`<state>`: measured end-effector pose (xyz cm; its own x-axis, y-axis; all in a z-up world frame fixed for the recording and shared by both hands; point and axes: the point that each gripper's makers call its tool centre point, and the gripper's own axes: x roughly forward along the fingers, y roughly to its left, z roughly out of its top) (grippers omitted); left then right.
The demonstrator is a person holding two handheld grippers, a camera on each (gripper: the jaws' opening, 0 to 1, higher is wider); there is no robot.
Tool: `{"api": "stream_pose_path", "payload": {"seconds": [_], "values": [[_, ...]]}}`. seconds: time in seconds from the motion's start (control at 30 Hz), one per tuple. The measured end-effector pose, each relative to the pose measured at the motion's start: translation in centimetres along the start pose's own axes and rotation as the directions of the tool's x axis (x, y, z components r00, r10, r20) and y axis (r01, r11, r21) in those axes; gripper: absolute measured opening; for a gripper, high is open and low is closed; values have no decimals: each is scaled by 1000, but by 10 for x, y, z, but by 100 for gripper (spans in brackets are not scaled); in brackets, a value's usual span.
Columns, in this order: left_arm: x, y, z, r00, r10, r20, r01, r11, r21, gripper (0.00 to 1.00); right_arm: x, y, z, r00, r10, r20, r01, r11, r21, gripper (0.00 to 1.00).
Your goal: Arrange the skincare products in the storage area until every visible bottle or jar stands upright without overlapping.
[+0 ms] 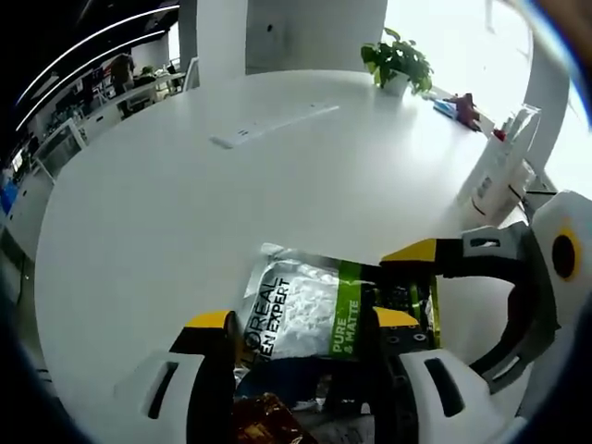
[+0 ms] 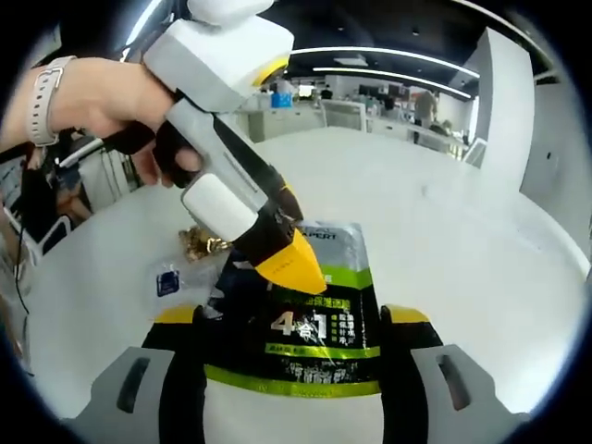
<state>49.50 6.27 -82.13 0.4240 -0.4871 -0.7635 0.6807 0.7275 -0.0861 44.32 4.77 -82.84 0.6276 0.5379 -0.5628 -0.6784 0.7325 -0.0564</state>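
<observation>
A L'Oreal Men Expert pouch [image 1: 296, 314], silver at one end with a green band and black at the other, lies flat between the wide-set jaws of my left gripper [image 1: 302, 319], which is open. In the right gripper view the pouch's black end [image 2: 319, 347] sits between the spread jaws of my right gripper [image 2: 289, 314], also open. The left gripper [image 2: 291, 264], held by a hand, comes in from the upper left with its yellow tip down on the pouch's middle. The right gripper [image 1: 416, 252] enters the left gripper view from the right, one yellow tip over the pouch's black end.
A gold-wrapped item [image 2: 203, 242] and a clear packet with a blue label [image 2: 171, 277] lie beside and partly under the pouch on the round white table [image 1: 231, 203]. A power strip [image 1: 273, 125], a potted plant [image 1: 398, 63] and a white stand [image 1: 495, 176] sit farther off.
</observation>
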Motion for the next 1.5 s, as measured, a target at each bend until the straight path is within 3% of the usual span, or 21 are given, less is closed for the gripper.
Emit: {"api": "stream_pose_path", "payload": {"seconds": [0.33,0.67,0.9,1.07,1.5], "values": [[2,-19,3,1000,-27,4,27,1000,9,49,-17,-3,-11,1000,-12,-4,12,1000,10,77],[5,-53,9,998,-65,9,64,997,38,49,-35,-17,-22,998,-52,-27,52,999,7,75],[19,-61,15,994,-108,15,107,992,61,49,-47,-28,-41,995,-80,-54,83,995,61,76],[26,-62,16,991,-133,17,131,988,79,48,-57,-32,-46,993,-101,-55,105,992,70,76],[35,-90,26,986,-168,5,166,976,142,47,-74,-40,-60,988,-140,-72,147,983,108,77]]}}
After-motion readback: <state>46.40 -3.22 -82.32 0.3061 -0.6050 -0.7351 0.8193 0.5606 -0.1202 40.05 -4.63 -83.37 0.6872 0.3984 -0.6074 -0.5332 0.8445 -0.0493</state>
